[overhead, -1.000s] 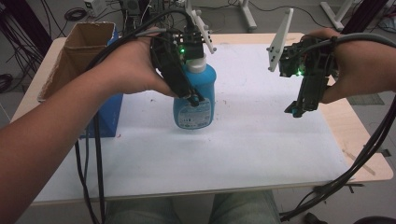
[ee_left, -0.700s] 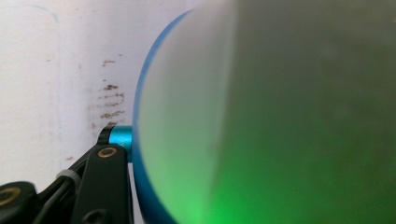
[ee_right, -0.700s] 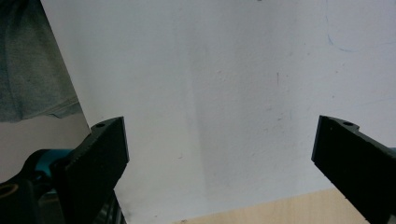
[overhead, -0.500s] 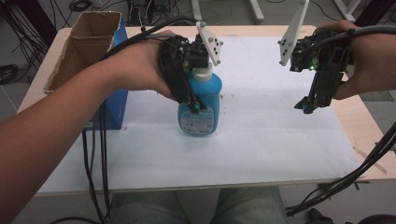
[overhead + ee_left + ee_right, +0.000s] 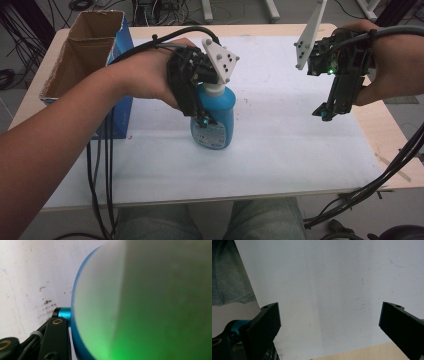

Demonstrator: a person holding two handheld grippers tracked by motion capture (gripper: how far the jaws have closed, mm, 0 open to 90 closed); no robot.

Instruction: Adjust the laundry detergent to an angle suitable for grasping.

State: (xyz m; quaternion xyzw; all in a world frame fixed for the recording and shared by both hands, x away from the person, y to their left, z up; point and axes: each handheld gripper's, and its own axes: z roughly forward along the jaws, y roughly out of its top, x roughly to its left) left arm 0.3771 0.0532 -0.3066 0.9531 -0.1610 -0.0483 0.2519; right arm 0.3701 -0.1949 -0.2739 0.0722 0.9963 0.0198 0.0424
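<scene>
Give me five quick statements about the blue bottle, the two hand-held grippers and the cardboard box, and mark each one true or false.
1. The left hand-held gripper is closed around the blue bottle. True.
2. The right hand-held gripper holds a bottle too. False: its jaws are wide apart with nothing between them, above the white mat.
3. The cardboard box stands at the table's left side. True.
4. The bottle is inside the box. False: it is over the mat, to the right of the box.
5. The bottle has a red body. False: it is blue with a white top.
</scene>
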